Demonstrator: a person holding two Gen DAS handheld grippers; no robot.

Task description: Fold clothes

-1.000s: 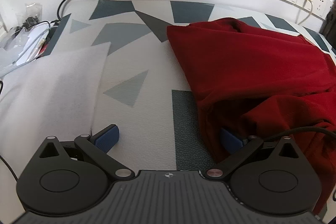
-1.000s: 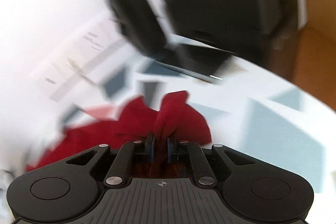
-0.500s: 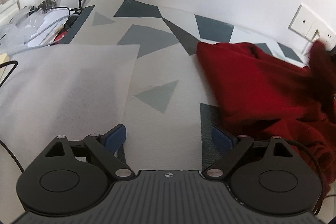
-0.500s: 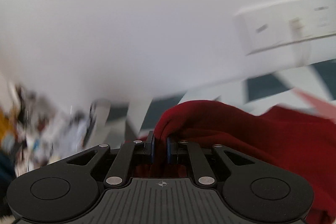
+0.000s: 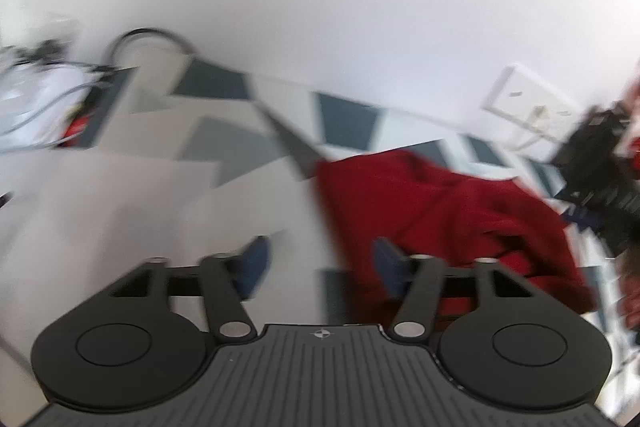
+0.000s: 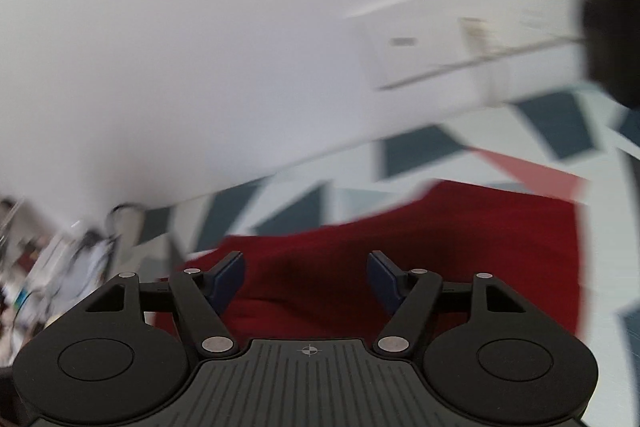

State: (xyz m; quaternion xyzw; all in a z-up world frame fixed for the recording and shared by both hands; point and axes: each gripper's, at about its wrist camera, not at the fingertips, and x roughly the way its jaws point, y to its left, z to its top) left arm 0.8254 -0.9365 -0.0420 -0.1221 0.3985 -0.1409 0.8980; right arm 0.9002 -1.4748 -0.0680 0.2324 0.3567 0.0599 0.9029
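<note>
Left wrist view, blurred: left gripper fingers apart, red garment lower right, seemingly unheld; right gripper fingers apart above it.

The red garment is soft matt cloth with a slightly fuzzy nap. The table cover under it looks smooth, printed in grey and dark triangles, with a faint sheen. The left gripper has a matt black ribbed plastic body, dull metal rivets and blue pads. The wall is smooth matt white; the socket plate is glossy white plastic.
</note>
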